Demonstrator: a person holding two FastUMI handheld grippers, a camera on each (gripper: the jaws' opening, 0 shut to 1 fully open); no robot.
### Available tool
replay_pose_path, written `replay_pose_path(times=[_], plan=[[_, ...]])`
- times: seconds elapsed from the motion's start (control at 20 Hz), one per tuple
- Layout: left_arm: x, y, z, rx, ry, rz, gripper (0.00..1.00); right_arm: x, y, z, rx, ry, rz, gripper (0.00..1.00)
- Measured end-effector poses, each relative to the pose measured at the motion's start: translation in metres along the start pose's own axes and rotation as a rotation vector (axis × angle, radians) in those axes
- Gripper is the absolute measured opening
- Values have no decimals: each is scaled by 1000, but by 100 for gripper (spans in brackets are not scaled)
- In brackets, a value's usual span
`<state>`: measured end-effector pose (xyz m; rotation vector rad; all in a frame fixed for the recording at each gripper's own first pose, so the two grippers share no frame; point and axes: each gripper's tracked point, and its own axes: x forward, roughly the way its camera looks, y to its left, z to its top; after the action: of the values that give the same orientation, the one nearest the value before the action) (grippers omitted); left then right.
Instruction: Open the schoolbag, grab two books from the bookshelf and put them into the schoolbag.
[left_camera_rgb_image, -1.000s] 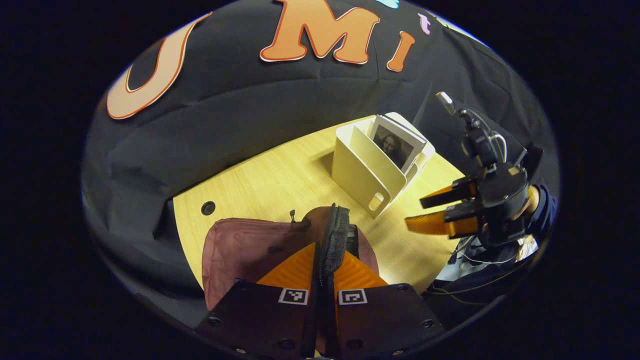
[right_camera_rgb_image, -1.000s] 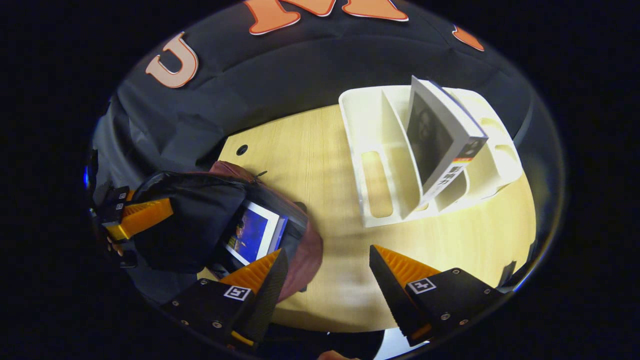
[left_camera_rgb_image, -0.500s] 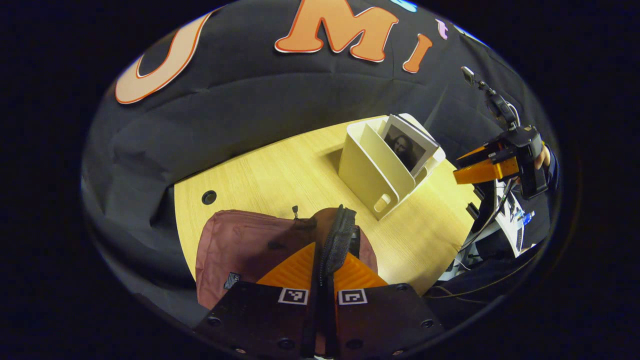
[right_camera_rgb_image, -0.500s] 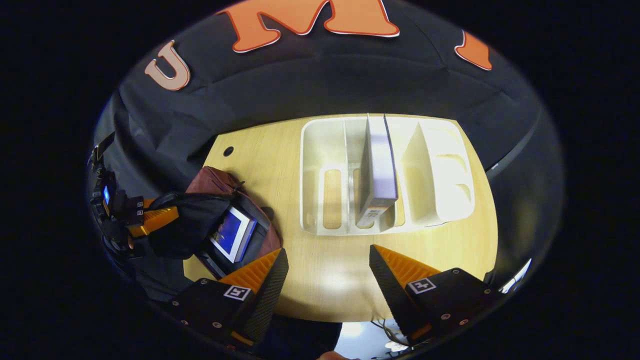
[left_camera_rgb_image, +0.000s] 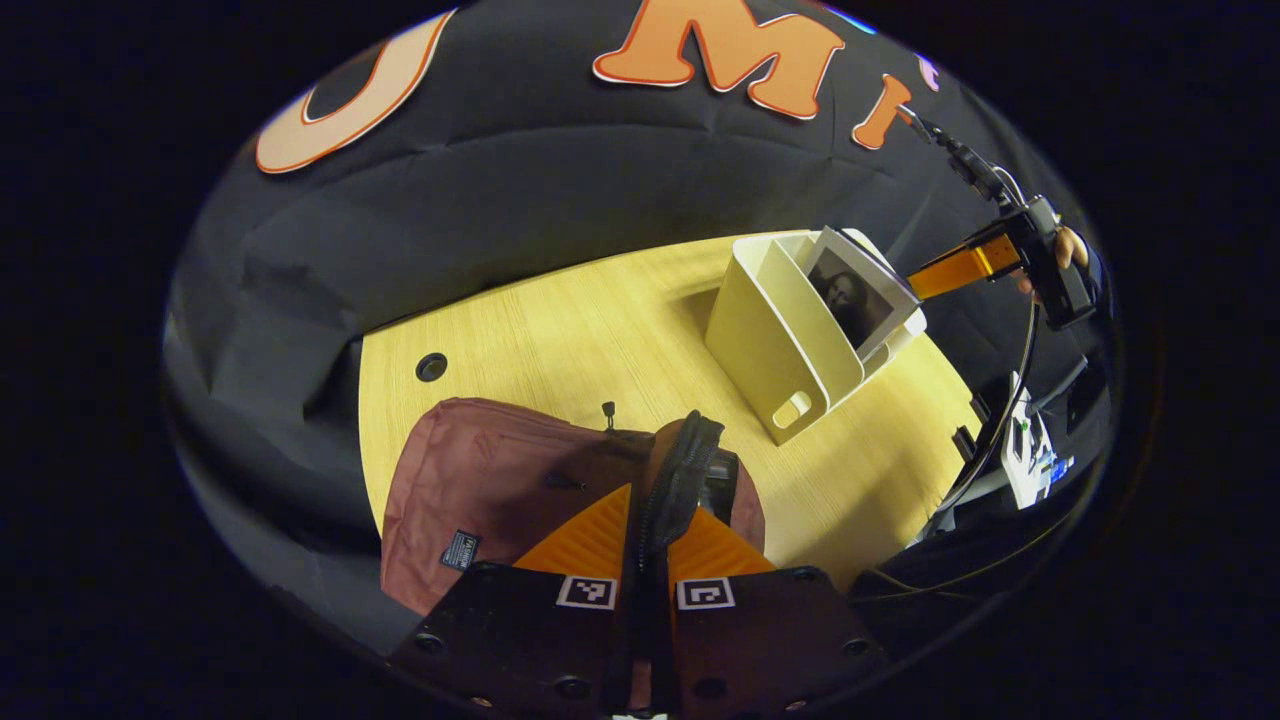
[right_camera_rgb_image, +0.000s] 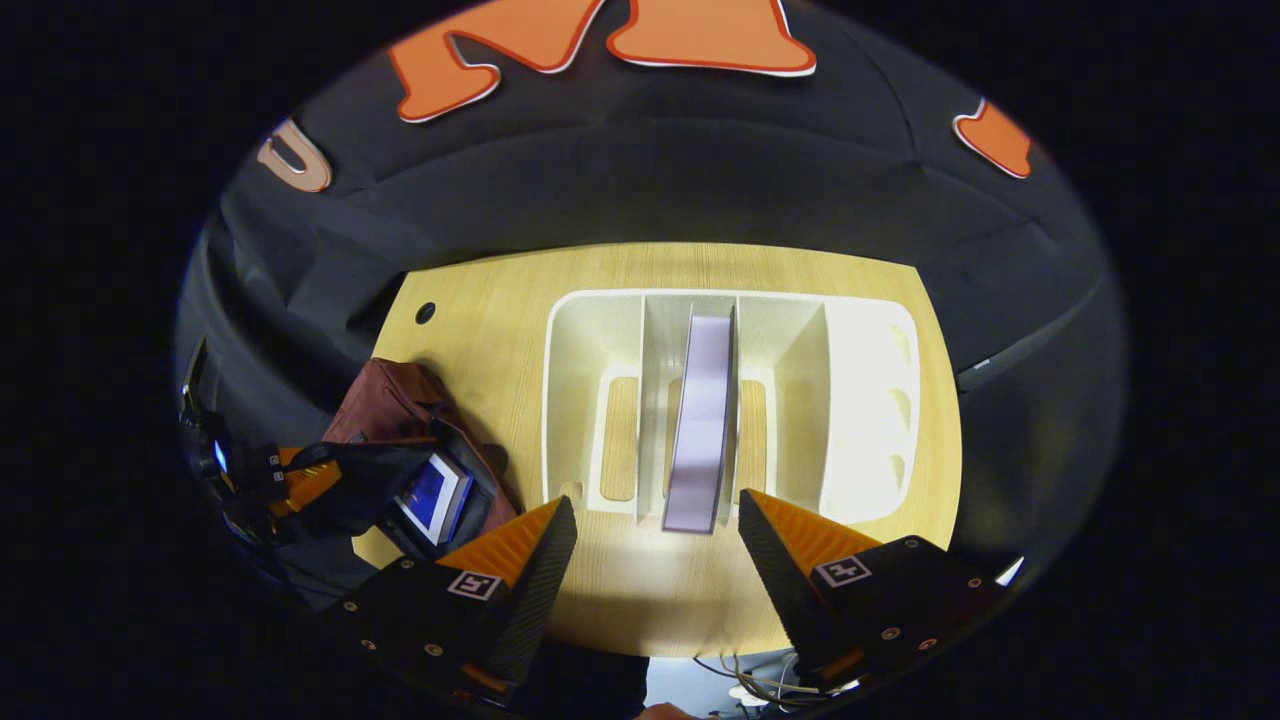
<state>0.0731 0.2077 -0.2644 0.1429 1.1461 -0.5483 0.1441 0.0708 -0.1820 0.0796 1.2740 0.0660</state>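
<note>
Worktop (right_camera_rgb_image: 500, 300): pale wood with a round cable hole (left_camera_rgb_image: 431, 366) at its left; the near edge is cut off behind both tools.
Schoolbag (left_camera_rgb_image: 480, 490): dusty-pink fabric, lying at lower centre of the left gripper view and at lower left of the right gripper view; its black-lined mouth is held up, so most of the inside is hidden.
Bookshelf (right_camera_rgb_image: 860, 400): cream plastic rack with upright dividers, at the centre of the right gripper view and at the upper right of the left gripper view; slots in its floor show the wood beneath.
Book in rack (right_camera_rgb_image: 700, 420): stands in the middle compartment, seen edge-on from above as a pale lilac strip; in the left gripper view its cover (left_camera_rgb_image: 855, 300) carries a dark portrait, too small to make out further.
Book in bag (right_camera_rgb_image: 430, 495): blue cover with a white border, only a corner visible inside the opening.
Left tool (left_camera_rgb_image: 650, 530): orange fingers closed together on the bag's black zipper edge (left_camera_rgb_image: 680, 480).
Right tool (right_camera_rgb_image: 655, 520): fingers spread wide, holding nothing, hovering just short of the rack with the standing book between them in line of sight.
Person's hand (left_camera_rgb_image: 1065, 245): on the right tool at the upper right, mostly hidden.
</note>
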Motion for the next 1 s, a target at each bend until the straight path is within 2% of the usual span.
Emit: replay_pose_path(times=[0.3,0.55,0.65,0.95,1.0], plan=[[8,5,-4,-31,27,29,8,42,-4,19,-22,88,12,98],[10,7,-1,-33,54,45,8,70,-20,24,-19,136,-15,96],[13,6,-2,-23,61,51,8,79,-31,25,-11,150,-38,85],[13,5,-3,-27,66,54,8,101,-41,24,5,190,-83,62],[13,5,-4,-28,63,56,8,104,-41,21,5,201,-90,49]])
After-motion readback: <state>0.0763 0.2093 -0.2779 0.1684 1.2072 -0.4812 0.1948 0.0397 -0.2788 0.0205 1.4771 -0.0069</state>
